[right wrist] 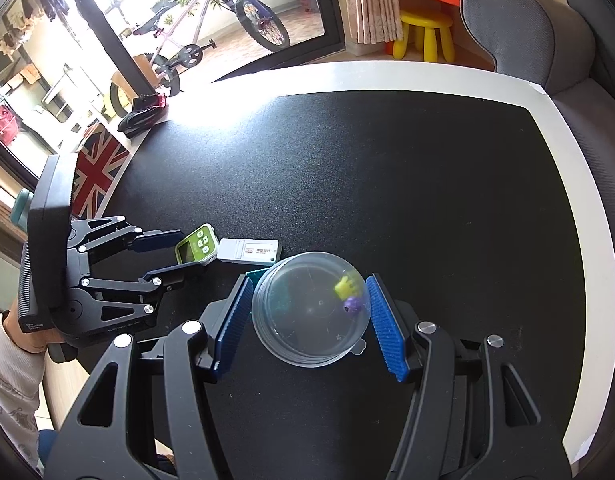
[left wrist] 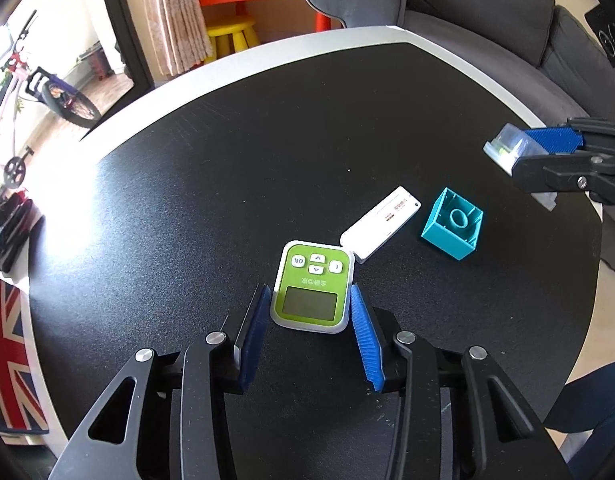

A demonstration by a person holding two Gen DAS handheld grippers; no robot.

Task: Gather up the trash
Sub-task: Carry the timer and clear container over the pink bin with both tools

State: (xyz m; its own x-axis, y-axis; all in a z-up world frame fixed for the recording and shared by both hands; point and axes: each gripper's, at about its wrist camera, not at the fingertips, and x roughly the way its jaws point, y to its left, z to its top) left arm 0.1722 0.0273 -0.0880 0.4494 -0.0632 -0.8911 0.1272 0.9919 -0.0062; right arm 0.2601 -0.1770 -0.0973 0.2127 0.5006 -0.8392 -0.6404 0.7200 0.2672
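A green and white remote (left wrist: pixel 312 287) lies on the black table (left wrist: pixel 227 184) between the jaws of my left gripper (left wrist: pixel 307 300), which is open around its near end. A white USB-like stick (left wrist: pixel 380 229) lies just beyond it, and a teal plastic block (left wrist: pixel 453 224) lies to the right. My right gripper (right wrist: pixel 309 292) is shut on a clear round plastic container (right wrist: pixel 311 308) holding small yellow and purple bits, held above the table. The right gripper also shows in the left wrist view (left wrist: pixel 519 152). The remote (right wrist: pixel 196 249) and stick (right wrist: pixel 249 251) also show in the right wrist view.
The table has a white rim (right wrist: pixel 567 152). A grey sofa (left wrist: pixel 487 12) stands behind it. A yellow stool (left wrist: pixel 231 36) and a bicycle (right wrist: pixel 211 20) are on the floor beyond. A Union Jack cloth (left wrist: pixel 7 352) is at the left.
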